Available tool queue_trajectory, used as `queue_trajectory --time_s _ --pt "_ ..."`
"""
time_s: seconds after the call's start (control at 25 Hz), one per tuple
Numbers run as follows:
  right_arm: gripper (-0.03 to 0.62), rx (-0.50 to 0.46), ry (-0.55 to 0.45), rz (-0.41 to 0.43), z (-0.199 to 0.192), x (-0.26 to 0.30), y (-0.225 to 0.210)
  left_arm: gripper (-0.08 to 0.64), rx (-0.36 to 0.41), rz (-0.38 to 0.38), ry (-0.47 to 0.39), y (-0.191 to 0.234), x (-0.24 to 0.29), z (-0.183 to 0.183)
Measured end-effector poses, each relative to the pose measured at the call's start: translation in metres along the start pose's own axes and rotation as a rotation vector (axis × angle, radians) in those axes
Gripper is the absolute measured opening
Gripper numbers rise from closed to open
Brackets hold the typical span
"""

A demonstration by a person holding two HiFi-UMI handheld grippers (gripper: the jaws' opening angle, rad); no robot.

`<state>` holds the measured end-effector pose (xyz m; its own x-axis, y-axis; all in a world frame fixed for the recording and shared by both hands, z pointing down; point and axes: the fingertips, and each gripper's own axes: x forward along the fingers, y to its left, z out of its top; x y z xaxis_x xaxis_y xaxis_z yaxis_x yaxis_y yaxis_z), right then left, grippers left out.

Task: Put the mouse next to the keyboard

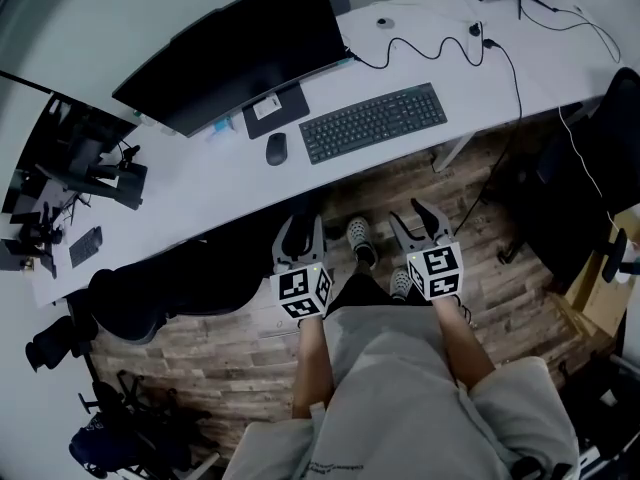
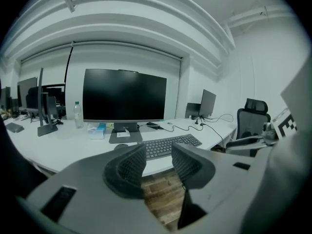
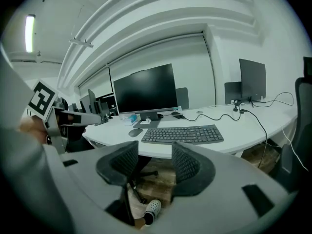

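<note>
A dark mouse (image 1: 276, 149) lies on the white desk (image 1: 200, 188) just left of the black keyboard (image 1: 373, 121). The mouse (image 3: 135, 131) and keyboard (image 3: 184, 134) also show in the right gripper view; the left gripper view has the keyboard (image 2: 168, 146) with the mouse (image 2: 120, 146) partly behind a jaw. My left gripper (image 1: 300, 236) and right gripper (image 1: 424, 223) hang over the floor in front of the desk edge, well short of the mouse. Both are open with nothing between the jaws.
A large black monitor (image 1: 235, 53) stands behind the keyboard, its base (image 1: 274, 109) near the mouse. Cables (image 1: 440, 43) run across the desk's right end. A black office chair (image 1: 150, 293) sits under the desk to the left, another (image 1: 610, 148) at the right. The person's shoes (image 1: 360, 240) are on the wooden floor.
</note>
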<state>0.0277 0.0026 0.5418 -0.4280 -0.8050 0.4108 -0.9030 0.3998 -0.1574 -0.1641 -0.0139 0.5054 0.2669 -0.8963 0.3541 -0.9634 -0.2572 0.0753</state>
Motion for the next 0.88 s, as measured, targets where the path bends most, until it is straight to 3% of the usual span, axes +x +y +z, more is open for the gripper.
queue_trajectory --time_s 0.4,0.88 --pt "0.219 -0.031 0.047 0.001 0.031 0.082 0.000 0.167 -0.056 0.012 0.032 0.064 0.084 0.021" --pt "0.219 -0.066 0.131 0.084 0.070 0.209 0.023 0.167 -0.042 0.002 0.126 0.139 0.189 0.028"
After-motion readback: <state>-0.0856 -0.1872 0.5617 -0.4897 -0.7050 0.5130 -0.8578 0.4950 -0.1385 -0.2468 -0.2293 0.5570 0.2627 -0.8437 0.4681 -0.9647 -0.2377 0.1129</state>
